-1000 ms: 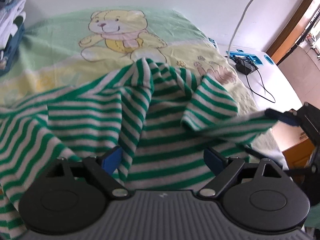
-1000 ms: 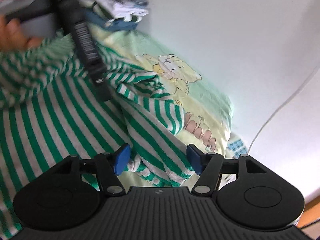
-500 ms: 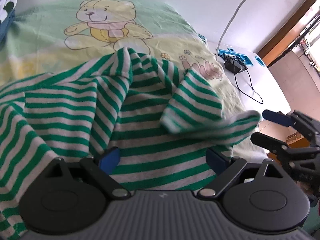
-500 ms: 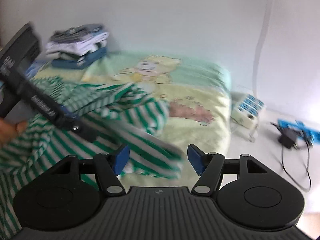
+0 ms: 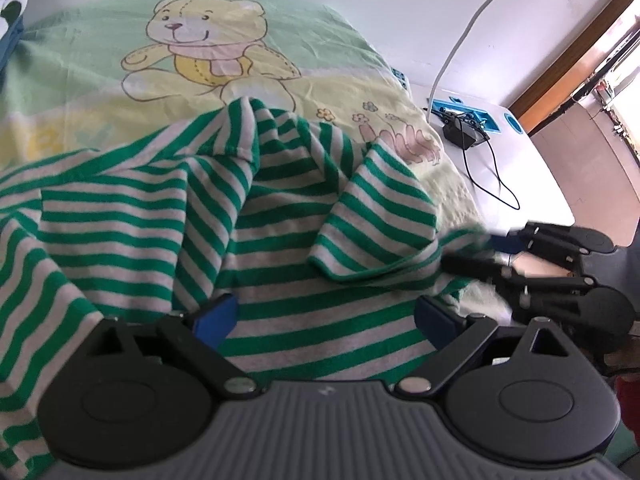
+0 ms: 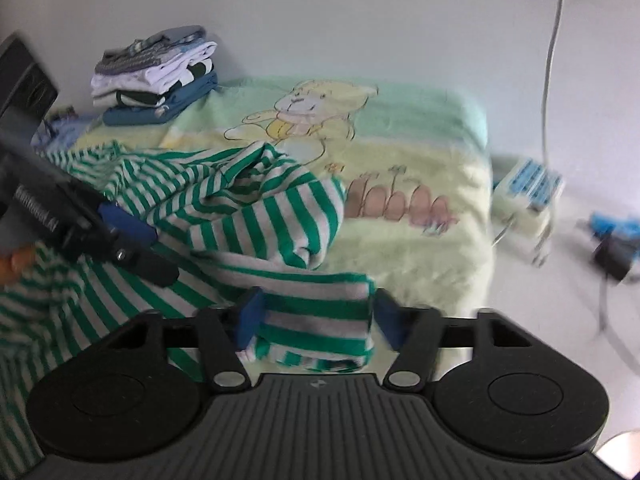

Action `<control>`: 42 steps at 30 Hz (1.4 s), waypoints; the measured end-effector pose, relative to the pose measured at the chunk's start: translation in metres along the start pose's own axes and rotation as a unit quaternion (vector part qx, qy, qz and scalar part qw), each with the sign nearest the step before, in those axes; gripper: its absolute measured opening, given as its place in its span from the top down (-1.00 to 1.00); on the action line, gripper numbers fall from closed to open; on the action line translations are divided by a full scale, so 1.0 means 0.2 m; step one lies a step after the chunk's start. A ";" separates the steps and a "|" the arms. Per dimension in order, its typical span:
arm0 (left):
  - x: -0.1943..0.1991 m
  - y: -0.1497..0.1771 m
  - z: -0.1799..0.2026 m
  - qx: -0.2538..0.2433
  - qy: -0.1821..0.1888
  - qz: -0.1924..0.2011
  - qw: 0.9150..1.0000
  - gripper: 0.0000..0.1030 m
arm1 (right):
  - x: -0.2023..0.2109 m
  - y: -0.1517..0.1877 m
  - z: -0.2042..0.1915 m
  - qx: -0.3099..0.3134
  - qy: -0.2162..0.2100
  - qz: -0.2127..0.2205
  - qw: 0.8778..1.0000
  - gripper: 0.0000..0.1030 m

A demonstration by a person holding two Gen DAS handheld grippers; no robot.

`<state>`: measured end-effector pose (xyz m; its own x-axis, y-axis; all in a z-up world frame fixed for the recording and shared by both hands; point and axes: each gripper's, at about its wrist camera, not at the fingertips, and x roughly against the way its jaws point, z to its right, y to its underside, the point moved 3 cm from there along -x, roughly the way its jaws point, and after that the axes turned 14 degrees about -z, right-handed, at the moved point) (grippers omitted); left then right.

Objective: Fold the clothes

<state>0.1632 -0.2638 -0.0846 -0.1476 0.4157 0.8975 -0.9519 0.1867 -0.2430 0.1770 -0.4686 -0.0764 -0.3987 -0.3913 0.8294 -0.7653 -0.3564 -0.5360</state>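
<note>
Green-and-white striped garment (image 5: 304, 216), a soft knit, lies rumpled across the near half of the bed, its folds peaked toward the middle and one loose flap curled over near the right edge. Right claw (image 6: 316, 316): within the last half second its jaws have been closing, and a hem corner of the garment now sits between the blue pads; the frames are blurred there, and the pads appear to stand just off the cloth rather than pressing it. A second ago the same claw was wide apart over the fabric, so the judgement is that a grasp on this corner is being taken, the first step toward lifting and spreading the piece. Left claw (image 5: 326, 316): spread wide, hovering over the striped cloth, gripping nothing. Beneath lies a fleecy pale green and yellow blanket (image 5: 80, 80) printed with a teddy bear (image 5: 208, 48). At the bed's far left corner stands a stack of folded clothes (image 6: 156, 80). Beyond the right edge, a black charger (image 5: 464, 136) with a thin cable rests on a white surface.
</note>
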 end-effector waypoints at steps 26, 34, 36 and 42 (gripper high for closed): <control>-0.09 -0.12 0.07 0.039 0.049 0.026 0.998 0.53 | 0.21 0.24 -0.26 0.081 0.071 0.041 0.993 0.81; -0.05 -0.12 0.07 0.024 0.014 0.042 0.999 1.00 | 0.21 0.23 -0.31 0.046 0.102 0.049 0.992 0.81; -0.03 -0.14 0.07 0.014 0.000 0.047 0.999 1.00 | 0.22 0.21 -0.32 0.032 0.099 0.056 0.993 0.81; 0.14 -0.21 0.05 -0.015 -0.036 0.074 0.996 1.00 | 0.26 0.16 -0.42 0.015 0.075 0.072 0.994 0.81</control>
<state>0.1969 -0.2692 -0.0455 -0.3060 0.3761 0.8746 -0.9097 0.1555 -0.3852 0.0890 -0.4286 -0.0381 -0.5757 -0.3105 0.7564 -0.6802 -0.3315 -0.6538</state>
